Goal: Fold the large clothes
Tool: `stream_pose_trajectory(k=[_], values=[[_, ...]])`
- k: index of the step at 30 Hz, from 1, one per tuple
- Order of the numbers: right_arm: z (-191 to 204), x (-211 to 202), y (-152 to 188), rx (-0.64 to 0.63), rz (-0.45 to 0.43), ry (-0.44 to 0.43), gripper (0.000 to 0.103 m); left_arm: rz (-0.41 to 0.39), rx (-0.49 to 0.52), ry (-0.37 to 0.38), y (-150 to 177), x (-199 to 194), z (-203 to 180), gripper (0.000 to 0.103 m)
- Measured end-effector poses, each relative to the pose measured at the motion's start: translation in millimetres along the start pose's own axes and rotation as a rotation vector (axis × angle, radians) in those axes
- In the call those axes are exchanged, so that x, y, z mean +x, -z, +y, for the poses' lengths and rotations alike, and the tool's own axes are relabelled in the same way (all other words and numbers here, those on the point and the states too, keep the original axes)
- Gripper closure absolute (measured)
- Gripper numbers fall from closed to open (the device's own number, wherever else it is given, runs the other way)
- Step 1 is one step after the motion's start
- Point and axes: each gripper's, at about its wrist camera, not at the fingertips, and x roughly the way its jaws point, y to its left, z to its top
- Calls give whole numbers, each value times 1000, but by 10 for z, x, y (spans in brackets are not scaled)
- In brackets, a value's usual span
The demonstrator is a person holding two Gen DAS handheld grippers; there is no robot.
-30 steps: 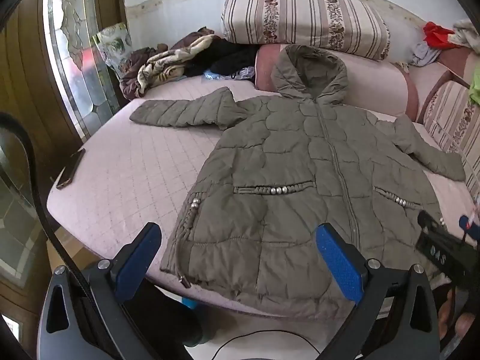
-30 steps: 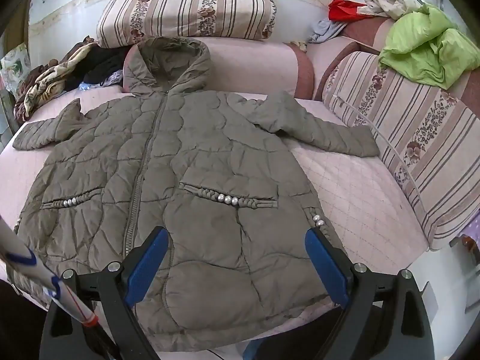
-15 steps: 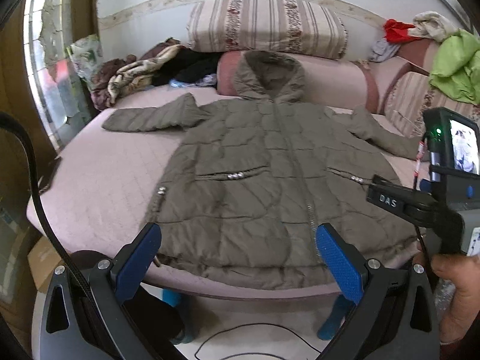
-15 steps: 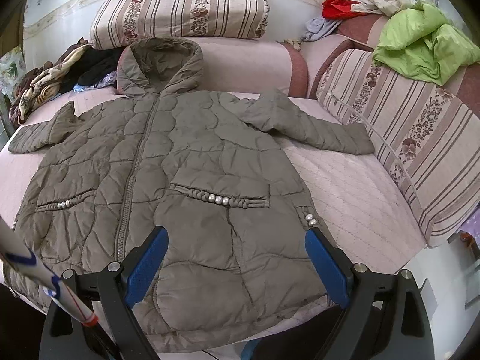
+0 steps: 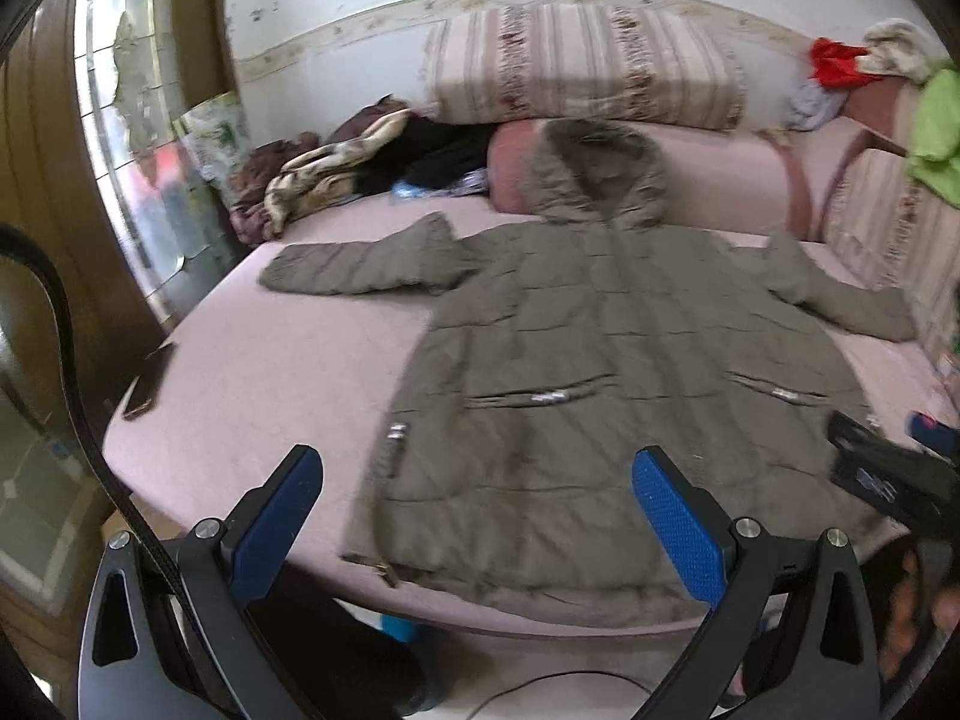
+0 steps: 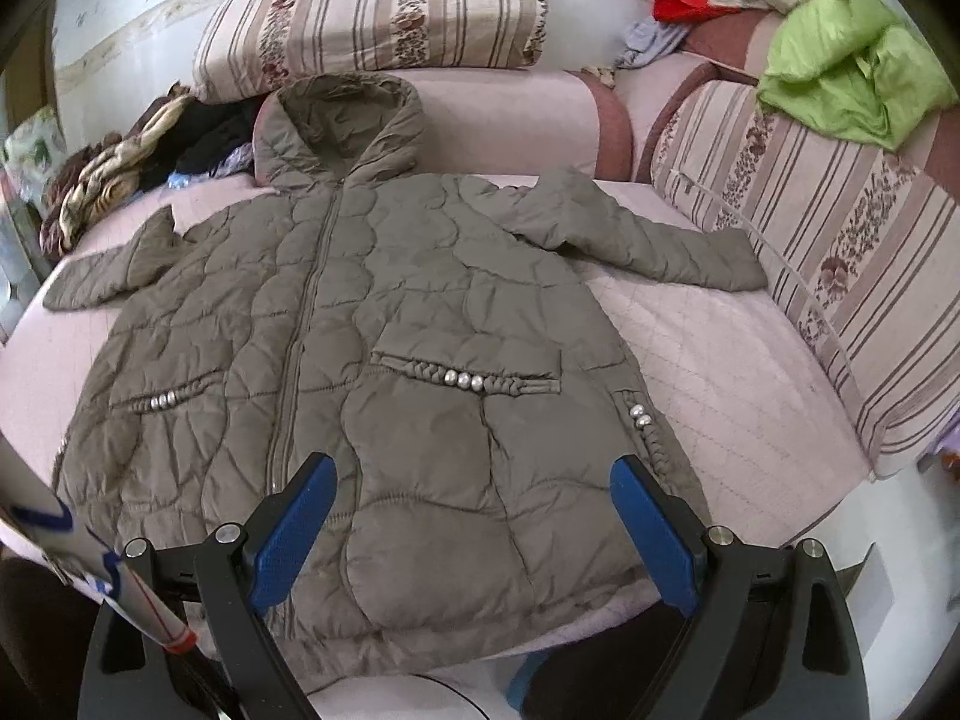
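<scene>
Coat (image 6: pixel 372 324) unmoved, flat on bed; left gripper (image 5: pixel 474 516) swung leftward; both grippers spread, empty

Bare bed (image 6: pixel 720 360) right of coat (image 6: pixel 372 324); striped cushion (image 6: pixel 840 276) walls it.

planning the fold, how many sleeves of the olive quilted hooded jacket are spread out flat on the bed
2. One sleeve of the olive quilted hooded jacket stretches toward the pile of clothes at the bed's left; the other sleeve reaches toward the striped floral cushion on the right.
</scene>
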Motion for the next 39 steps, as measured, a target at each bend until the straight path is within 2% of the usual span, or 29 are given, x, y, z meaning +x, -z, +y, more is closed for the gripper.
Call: stream_pose_trajectory(k=[7,19,39], values=[[74,-77,95,-33,36,17,8,-10,-14,-51,-5,53,154,0],[88,-46,207,-25,93,43,7,16,33,-51,34,91,75,0],[170,79,262,-60,129,49,7,144,32,-39,137,417,93,0]])
